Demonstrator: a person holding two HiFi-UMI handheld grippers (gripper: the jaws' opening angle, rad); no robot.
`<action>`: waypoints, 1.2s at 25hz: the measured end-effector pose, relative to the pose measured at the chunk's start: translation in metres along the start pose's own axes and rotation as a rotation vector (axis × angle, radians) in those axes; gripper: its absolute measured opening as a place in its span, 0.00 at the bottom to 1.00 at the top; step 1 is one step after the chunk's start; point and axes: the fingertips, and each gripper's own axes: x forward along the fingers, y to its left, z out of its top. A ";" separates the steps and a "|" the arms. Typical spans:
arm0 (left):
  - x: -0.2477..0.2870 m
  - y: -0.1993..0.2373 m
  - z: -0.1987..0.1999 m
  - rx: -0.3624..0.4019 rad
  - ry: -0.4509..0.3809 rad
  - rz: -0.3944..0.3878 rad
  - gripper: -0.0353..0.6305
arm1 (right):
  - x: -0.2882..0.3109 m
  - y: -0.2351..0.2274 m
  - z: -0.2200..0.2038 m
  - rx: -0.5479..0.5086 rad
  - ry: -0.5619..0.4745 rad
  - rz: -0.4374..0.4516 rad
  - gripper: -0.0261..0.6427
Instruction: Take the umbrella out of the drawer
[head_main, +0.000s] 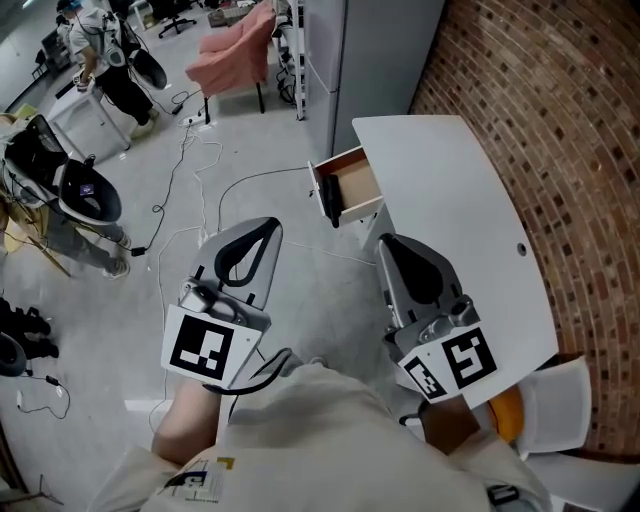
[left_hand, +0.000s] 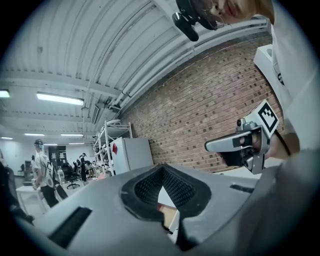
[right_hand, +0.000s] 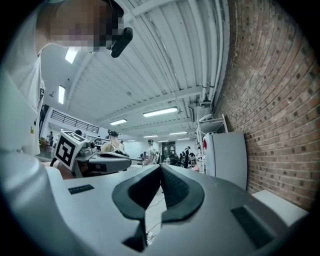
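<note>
Wood-lined open drawer (head_main: 358, 182) in head view, not right gripper view

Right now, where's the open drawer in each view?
Head view: drawer at upper centre, pulled out of the white table's far end.
Left gripper view: low centre, only a sliver of its tan inside shows.
Right gripper view: not in it.
Shared landmark: the brick wall.

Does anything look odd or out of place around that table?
The drawer of the white table stands pulled open, and what shows of its inside looks bare: no umbrella in sight. Cables trail across the floor.
</note>
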 end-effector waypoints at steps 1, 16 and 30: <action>0.000 -0.001 -0.001 -0.001 0.004 0.003 0.06 | -0.001 0.000 -0.001 0.002 0.000 0.004 0.05; 0.018 0.007 -0.015 0.005 0.002 0.014 0.06 | 0.021 -0.013 -0.024 -0.013 0.023 0.004 0.05; 0.069 0.062 -0.042 -0.020 0.002 -0.007 0.06 | 0.091 -0.043 -0.053 -0.053 0.112 -0.015 0.05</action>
